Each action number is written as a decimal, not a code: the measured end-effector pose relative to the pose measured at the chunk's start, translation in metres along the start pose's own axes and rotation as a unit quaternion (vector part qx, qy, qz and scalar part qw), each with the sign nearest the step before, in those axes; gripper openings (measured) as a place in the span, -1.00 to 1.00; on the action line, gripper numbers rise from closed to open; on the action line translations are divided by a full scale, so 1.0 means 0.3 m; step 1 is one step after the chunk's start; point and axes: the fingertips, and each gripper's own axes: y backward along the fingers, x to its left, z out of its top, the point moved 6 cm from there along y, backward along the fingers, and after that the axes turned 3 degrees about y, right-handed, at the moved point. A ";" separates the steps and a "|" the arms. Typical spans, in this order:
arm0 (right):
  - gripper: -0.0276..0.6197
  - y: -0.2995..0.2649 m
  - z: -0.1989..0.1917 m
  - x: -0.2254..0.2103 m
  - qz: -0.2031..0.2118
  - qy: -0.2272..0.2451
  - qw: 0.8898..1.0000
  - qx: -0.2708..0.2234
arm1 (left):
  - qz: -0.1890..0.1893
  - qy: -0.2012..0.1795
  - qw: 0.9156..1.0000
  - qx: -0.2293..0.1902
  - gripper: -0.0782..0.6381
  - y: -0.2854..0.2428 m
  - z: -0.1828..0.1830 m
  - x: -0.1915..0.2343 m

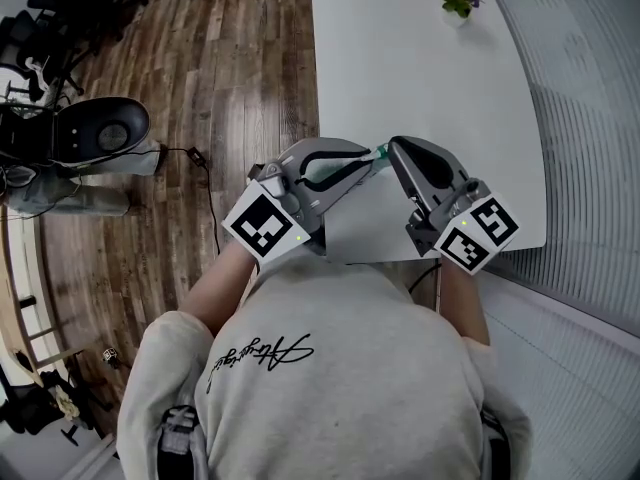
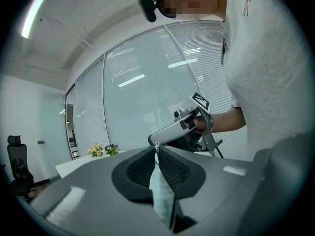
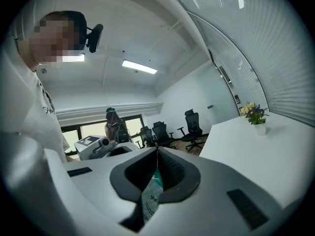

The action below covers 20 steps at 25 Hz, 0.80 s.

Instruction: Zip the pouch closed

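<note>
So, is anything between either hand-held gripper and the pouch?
Nothing visible. The left hand-held gripper and the right hand-held gripper are each shut on the pouch, held between them above the table.

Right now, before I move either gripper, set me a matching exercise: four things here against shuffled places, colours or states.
1 pouch
2 flower pot
3 right gripper
4 office chairs

a at the far end of the table
b shut on the pouch
c whitish with a teal patch
d on the wooden floor

Pairs: 1-c, 2-a, 3-b, 4-d
</note>
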 end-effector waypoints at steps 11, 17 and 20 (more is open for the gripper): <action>-0.90 -0.006 0.002 -0.003 -0.020 0.026 0.999 0.010 | 0.000 0.001 1.000 -0.001 -0.72 0.008 0.009 0.004; -0.90 -0.009 0.018 0.006 -0.035 0.049 0.998 0.014 | -0.005 -0.001 1.000 -0.006 -0.72 0.015 0.029 0.009; -0.90 -0.008 0.027 0.003 -0.043 0.057 0.997 0.014 | -0.005 0.016 1.000 -0.016 -0.72 0.024 0.040 0.016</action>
